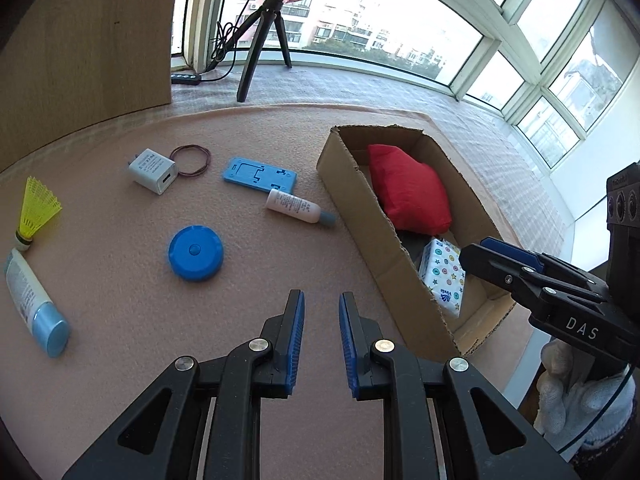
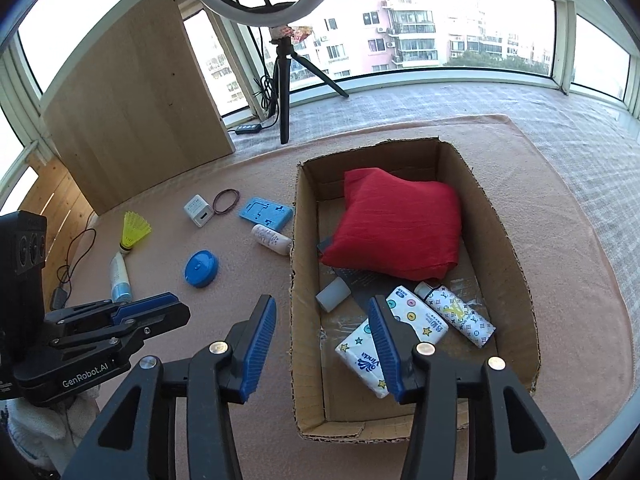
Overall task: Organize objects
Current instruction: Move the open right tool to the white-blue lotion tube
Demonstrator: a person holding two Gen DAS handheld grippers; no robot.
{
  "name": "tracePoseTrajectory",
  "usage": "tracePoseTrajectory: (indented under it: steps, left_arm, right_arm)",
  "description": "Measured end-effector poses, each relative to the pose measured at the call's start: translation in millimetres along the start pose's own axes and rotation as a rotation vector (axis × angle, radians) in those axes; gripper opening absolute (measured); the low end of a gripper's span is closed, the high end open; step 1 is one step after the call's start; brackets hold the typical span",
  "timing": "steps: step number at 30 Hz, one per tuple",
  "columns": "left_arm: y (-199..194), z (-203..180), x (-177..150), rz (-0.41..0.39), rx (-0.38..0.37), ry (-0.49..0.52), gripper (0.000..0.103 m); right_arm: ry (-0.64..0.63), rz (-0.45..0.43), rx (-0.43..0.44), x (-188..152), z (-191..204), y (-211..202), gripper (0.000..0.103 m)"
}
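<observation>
Hovering right gripper [image 2: 322,344] astride cardboard box [image 2: 496,216] near wall — jaws parted, left gripper [image 1: 321,338] jaws parted, empty.

Two tissue packs [image 2: 362,358] [image 2: 416,314], two tubes [image 1: 34,300] [image 1: 298,208], one shuttlecock [image 1: 36,212], one box [image 2: 508,248], one charger [image 1: 152,170].

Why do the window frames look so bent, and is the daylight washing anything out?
Left wrist view: fisheye bows the window frames; sky is blown out white. Right wrist view: same curving, but the cardboard box and red cloth stay evenly lit and sharp.
</observation>
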State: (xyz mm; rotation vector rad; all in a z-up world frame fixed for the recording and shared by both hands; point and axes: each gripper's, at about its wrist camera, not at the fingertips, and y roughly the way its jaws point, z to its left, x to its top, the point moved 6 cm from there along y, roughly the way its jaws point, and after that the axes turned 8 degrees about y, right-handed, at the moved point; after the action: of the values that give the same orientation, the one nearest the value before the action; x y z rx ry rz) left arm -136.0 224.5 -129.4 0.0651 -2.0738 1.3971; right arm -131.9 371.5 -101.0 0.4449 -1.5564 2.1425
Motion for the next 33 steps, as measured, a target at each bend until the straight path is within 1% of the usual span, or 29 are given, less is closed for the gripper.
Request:
tracePoseTrajectory:
  steps: [12,15,17,18,27,30,32,33]
  left_arm:
    - [-44.1,83.4,-52.4,-0.011,0.081,-0.147,0.02]
    - [-56.5,105.1,-64.9,-0.022,0.098,-0.189,0.024]
    - [-65.0,119.0,-74.9,-0.029,0.105,-0.217,0.029]
    - [-68.5,125.2,-80.3,-0.031,0.108,-0.232,0.029]
    - [-103.1,182.1,-138.6,-0.036,0.139,-0.36,0.03]
    - [-119.3,202.5,-155.0,-0.052,0.156,-0.403,0.03]
    - [-129.0,214.2,-164.7,-0.062,0.167,-0.426,0.031]
    - [-133.9,219.5,-169.2,-0.067,0.172,-0.437,0.032]
  right_arm:
    - [-0.124,0.081,0.101,-15.2,86.3,23.5,0.044]
    - [-0.137,0.112,0.138,-18.6,108.4,30.0,0.044]
    - [-0.137,0.138,0.168,-22.2,122.9,34.6,0.044]
    - [-0.143,0.149,0.179,-24.0,130.7,37.6,0.044]
    - [-0.266,0.224,0.216,-41.9,213.3,73.0,0.044]
    - [-0.329,0.242,0.21,-48.6,242.6,88.4,0.044]
    - [-0.366,0.248,0.208,-52.0,261.4,99.9,0.048]
    - [-0.382,0.251,0.202,-53.3,269.6,106.9,0.056]
